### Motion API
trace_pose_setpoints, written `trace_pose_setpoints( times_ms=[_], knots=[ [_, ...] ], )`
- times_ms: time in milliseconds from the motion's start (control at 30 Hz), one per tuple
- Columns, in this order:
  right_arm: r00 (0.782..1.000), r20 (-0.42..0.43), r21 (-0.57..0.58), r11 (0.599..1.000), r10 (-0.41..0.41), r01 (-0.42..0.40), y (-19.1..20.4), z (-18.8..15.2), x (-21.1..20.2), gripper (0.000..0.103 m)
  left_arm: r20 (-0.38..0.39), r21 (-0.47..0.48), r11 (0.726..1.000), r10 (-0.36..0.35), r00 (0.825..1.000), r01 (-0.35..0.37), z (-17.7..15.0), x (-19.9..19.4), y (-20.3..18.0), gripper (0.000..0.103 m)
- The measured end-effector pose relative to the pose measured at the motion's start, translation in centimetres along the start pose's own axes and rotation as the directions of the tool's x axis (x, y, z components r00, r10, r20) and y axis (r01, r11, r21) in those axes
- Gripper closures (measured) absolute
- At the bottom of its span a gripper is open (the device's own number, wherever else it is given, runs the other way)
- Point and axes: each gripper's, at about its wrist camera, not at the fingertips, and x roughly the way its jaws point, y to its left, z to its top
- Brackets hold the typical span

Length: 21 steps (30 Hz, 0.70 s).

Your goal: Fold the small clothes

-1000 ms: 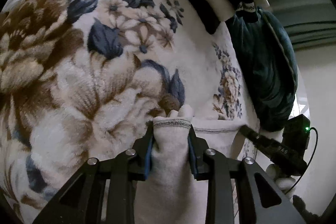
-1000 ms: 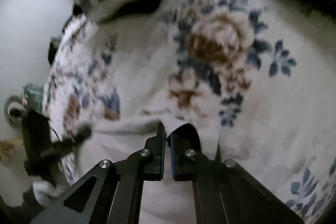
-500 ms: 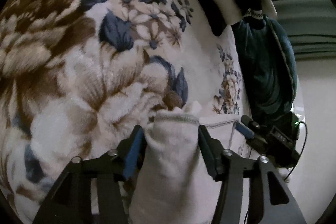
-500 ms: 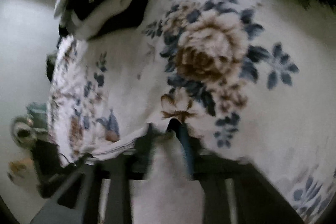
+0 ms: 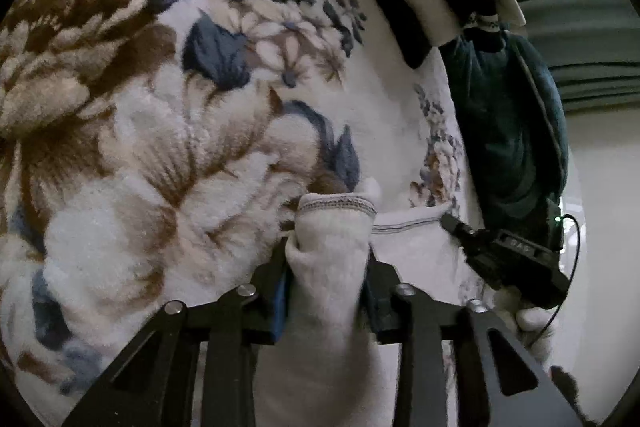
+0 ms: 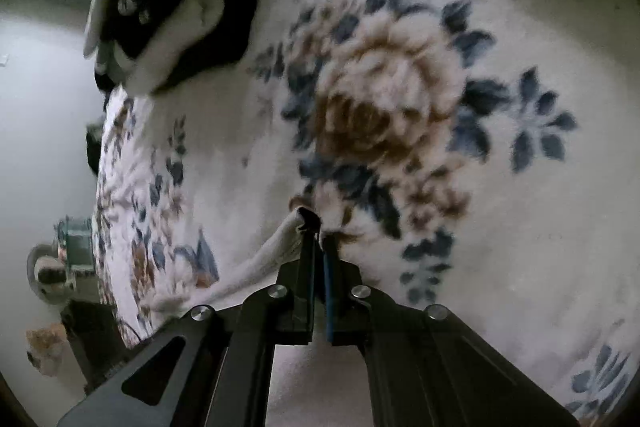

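On the floral blanket (image 5: 168,131), the cream garment (image 5: 332,267) lies bunched. The left gripper (image 5: 326,281) has just been closing and clamps its hemmed fold; the right gripper (image 6: 318,259) pinches an edge, fingers together.

Each view is taken close, from a wrist camera angled steeply down along its jaws; the floral blanket (image 5: 168,147) (image 6: 500,227) is shared, with the opposite gripper seen at four o'clock in the left view
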Motion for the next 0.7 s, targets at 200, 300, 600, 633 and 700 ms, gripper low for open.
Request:
trace_pose_setpoints(
  times_ms=[200, 300, 600, 633, 700],
  knots=[
    [0.997, 0.074, 0.075, 0.997, -0.03, 0.024, -1.6, -4.0, -6.7, 0.072, 0.005, 0.01, 0.999, 0.031, 0.999, -0.031, -1.3, -3.2, -0.7, 0.058],
    [0.998, 0.056, 0.195, 0.981, -0.006, -0.005, -4.2, -8.7, -9.2, 0.071, 0.0, 0.001, 0.999, 0.044, 0.999, -0.044, -3.2, -4.2, -0.8, 0.058],
    [0.95, 0.033, 0.613, 0.744, 0.312, -0.266, -9.3, -17.2, -3.5, 0.063, 0.0, 0.025, 0.992, 0.122, 0.992, -0.122, -6.6, -2.7, -1.1, 0.057],
    [0.946, 0.065, 0.614, 0.735, 0.318, -0.289, -9.1, -17.2, -3.4, 0.069, 0.001, 0.03, 0.991, 0.129, 0.992, -0.129, -6.5, -2.5, -1.1, 0.057],
    [0.965, 0.108, 0.569, 0.782, 0.237, -0.256, -8.2, -16.8, -4.1, 0.098, -0.005, 0.049, 0.987, 0.152, 0.988, -0.152, -6.3, -2.1, -0.9, 0.054]
  ],
)
